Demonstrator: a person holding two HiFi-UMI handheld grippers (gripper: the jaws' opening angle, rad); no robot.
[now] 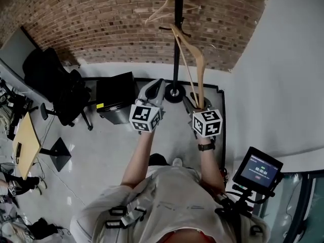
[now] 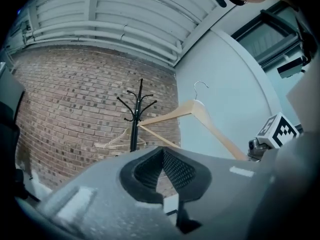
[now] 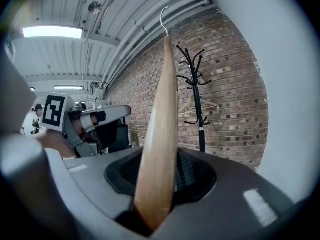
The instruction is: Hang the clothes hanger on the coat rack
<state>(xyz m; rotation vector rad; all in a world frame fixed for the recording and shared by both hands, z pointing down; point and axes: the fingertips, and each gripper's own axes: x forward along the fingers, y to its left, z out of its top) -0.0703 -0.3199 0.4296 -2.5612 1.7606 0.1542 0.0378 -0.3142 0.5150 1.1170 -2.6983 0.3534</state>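
Hanger (image 3: pixel 161 109) of smooth curved wood is gripped by right claw (image 3: pixel 161 176); left claw (image 2: pixel 162 171) clenched.

Brick wall (image 1: pixel 101 24), blk office chair (image 1: pixel 61 92), blk box (image 1: pixel 115 97) nr it.

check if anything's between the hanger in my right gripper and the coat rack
Nothing visible. The wooden hanger in the right gripper has open air to the coat rack; a second hanger already hangs there, off to one side.
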